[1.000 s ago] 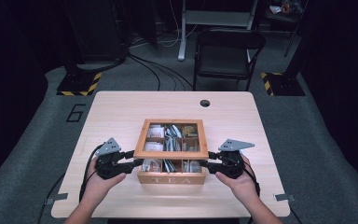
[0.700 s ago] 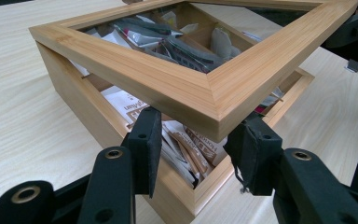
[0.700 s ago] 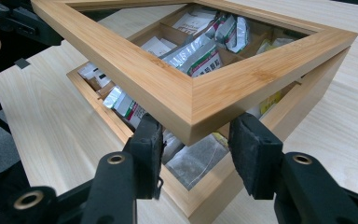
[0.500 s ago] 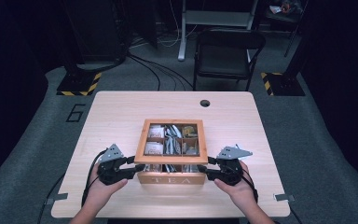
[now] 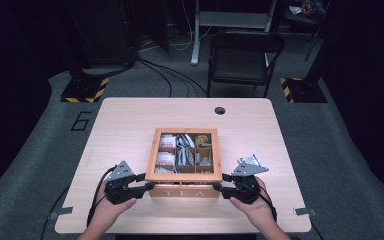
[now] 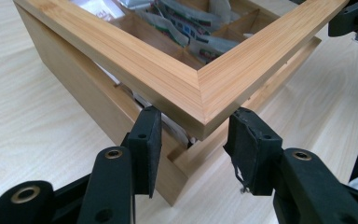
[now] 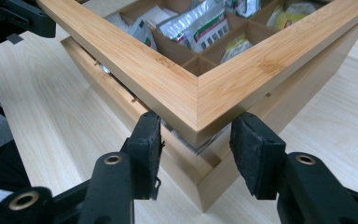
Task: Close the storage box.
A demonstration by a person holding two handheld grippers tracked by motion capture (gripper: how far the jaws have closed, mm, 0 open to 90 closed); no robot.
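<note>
Each claw straddles a front corner of the tea box's lid (image 5: 184, 134), raised just off the box (image 5: 182, 190). The left claw (image 6: 193, 149) and right claw (image 7: 196, 145) stand partly open; whether their pads press the wood, I cannot tell.

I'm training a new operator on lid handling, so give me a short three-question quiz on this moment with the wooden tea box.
1. True or false: the glass-paned bamboo lid rests flush on the bamboo tea box.
2. Which part of the lid does each gripper, left gripper and right gripper, straddle: A) a front corner, B) the back edge, C) the glass middle?
3. What fills the box's compartments?

Key
1. False: the front of the lid is raised, with a gap above the box.
2. A.
3. Tea packets.
</note>
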